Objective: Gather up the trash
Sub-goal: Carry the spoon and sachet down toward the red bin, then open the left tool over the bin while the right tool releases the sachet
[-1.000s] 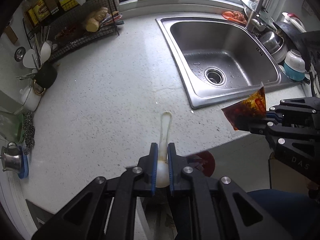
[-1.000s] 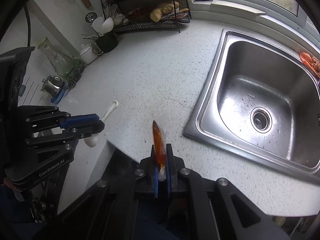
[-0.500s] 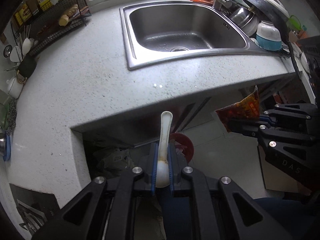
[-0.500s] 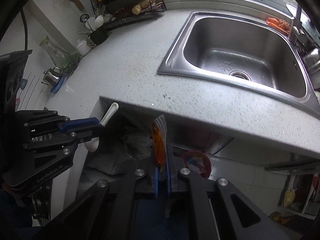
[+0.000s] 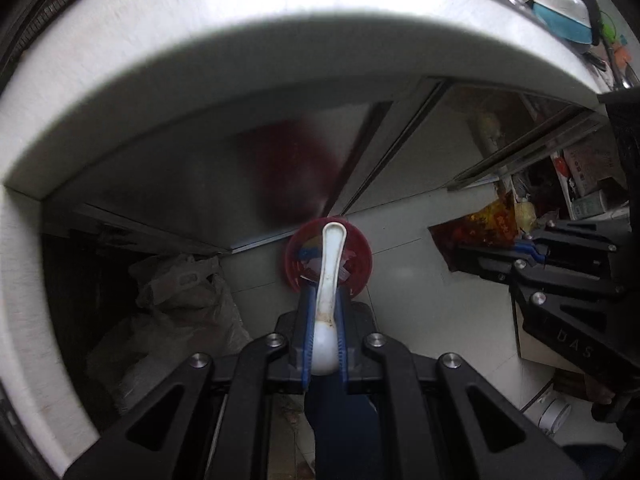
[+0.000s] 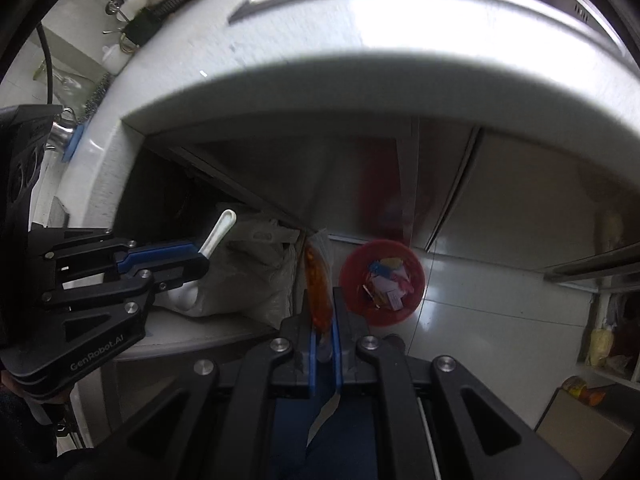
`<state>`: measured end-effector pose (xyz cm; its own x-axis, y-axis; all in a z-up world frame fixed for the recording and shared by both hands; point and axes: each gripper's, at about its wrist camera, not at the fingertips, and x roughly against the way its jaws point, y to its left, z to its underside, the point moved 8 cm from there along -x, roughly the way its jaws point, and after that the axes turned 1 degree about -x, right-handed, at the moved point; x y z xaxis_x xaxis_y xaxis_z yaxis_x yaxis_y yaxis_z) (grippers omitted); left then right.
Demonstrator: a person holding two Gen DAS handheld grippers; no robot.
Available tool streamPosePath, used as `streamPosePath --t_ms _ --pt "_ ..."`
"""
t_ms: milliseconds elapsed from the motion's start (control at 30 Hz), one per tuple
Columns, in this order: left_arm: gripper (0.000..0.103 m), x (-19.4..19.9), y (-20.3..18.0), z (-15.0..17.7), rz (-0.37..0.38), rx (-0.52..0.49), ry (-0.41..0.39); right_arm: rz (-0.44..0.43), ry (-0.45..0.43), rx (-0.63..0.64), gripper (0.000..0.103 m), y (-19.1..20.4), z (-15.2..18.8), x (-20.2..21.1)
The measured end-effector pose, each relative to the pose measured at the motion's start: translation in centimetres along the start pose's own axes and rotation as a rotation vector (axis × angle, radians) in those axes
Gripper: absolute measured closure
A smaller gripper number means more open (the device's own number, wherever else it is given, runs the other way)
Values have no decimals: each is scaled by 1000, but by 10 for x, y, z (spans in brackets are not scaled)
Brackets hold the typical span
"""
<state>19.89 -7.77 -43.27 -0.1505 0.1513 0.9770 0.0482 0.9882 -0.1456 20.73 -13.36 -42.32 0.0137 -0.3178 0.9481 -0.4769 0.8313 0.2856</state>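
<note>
My left gripper (image 5: 323,300) is shut on a white plastic spoon (image 5: 329,276), whose handle points forward over a red trash bin (image 5: 362,264) on the floor. My right gripper (image 6: 324,320) is shut on a sauce packet (image 6: 316,284) with red-orange oil inside. The red trash bin (image 6: 382,280) holds several paper scraps and stands just right of the packet in the right wrist view. The left gripper with the spoon (image 6: 218,234) shows at the left there; the right gripper with the packet (image 5: 480,236) shows at the right in the left wrist view.
The white counter edge (image 5: 240,60) arches overhead, with steel cabinet doors (image 6: 520,208) below it. A crumpled white bag (image 5: 180,292) lies under the counter at the left. Cluttered shelves (image 5: 580,184) stand at the right. The floor is pale tile (image 5: 420,300).
Both grippers have dropped from above the counter to below its edge, still holding the spoon and packet. The red bin on the floor has come into close view.
</note>
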Motion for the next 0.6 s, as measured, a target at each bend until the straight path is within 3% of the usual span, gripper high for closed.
streamPosePath --t_ms 200,433,533,600 --pt "94 -73 1 -2 59 31 15 -13 23 -31 98 -22 -3 -68" --pt "94 -118 6 -2 88 54 27 13 32 -36 98 -45 -4 -110" --pt "76 -124 1 0 79 39 52 12 28 -50 98 -53 2 -117" --pt "58 -122 1 1 64 34 57 13 31 -62 98 -64 10 -116"
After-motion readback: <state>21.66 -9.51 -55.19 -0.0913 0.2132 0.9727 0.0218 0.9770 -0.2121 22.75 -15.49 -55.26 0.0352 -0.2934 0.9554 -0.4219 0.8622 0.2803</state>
